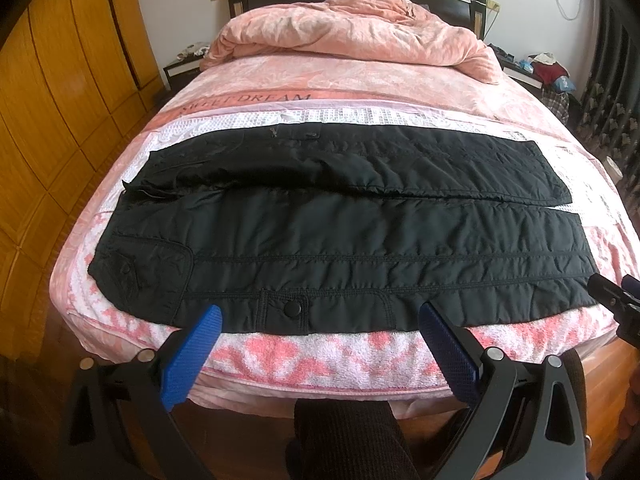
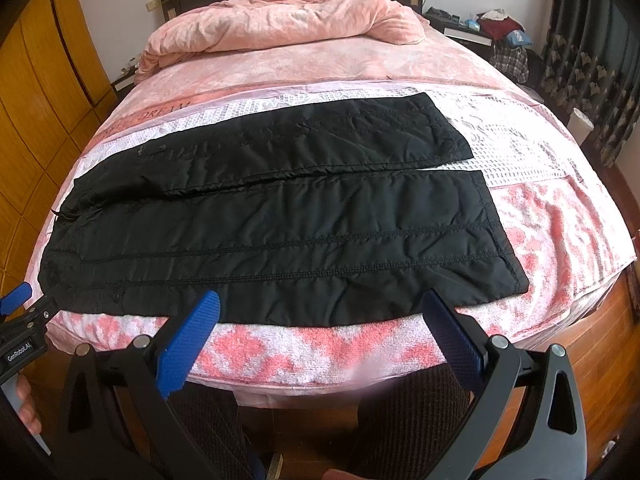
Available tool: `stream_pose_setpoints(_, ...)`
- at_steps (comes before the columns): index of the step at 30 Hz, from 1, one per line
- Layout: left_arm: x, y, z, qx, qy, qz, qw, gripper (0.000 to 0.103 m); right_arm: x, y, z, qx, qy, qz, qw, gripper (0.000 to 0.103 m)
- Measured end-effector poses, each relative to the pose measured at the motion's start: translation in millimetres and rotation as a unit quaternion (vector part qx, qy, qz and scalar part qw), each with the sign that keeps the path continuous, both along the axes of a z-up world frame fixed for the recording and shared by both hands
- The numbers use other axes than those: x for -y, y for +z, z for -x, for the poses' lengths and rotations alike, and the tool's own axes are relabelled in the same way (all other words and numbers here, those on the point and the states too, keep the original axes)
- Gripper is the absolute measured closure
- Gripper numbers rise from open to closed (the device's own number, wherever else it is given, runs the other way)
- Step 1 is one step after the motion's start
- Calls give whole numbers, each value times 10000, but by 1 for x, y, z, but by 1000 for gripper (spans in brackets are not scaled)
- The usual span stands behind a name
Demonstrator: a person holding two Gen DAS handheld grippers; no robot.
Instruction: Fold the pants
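Note:
Black quilted pants (image 1: 340, 232) lie flat across the foot of the bed, waist to the left, both legs running right, side by side; they also show in the right wrist view (image 2: 272, 216). My left gripper (image 1: 320, 312) is open and empty, its blue fingertips hovering at the pants' near edge around the thigh snap pocket. My right gripper (image 2: 320, 300) is open and empty at the near edge of the front leg, closer to the cuff. Each gripper shows at the edge of the other's view.
The bed (image 1: 320, 356) has a pink and white towel cover. A crumpled pink duvet (image 1: 352, 32) lies at the headboard. Wooden wardrobes (image 1: 60, 100) stand to the left, cluttered nightstands (image 2: 480, 28) and dark curtains (image 2: 580, 60) to the right. My legs are below the grippers.

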State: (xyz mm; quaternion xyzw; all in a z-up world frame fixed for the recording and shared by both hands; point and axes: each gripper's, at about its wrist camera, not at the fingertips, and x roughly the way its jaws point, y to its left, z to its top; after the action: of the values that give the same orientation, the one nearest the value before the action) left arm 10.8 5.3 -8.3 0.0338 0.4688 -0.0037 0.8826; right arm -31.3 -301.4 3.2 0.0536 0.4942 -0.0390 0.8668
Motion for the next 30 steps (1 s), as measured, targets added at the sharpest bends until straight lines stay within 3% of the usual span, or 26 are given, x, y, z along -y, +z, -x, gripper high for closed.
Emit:
stream_pose_setpoints(21,0,-7,-5,-76,13,14,10000,4,2,-6,-7,-93,39,-61,9999,2)
stream_pose_setpoints(26,1,-15,-21,-266,11,106,9996,4,18,-9,-24,-119,108,-289,9995,2)
stream_pose_setpoints(30,2,-13,-53,-307,88,132,9994,4,49,-5,-60,-88,113,-510,9986,2)
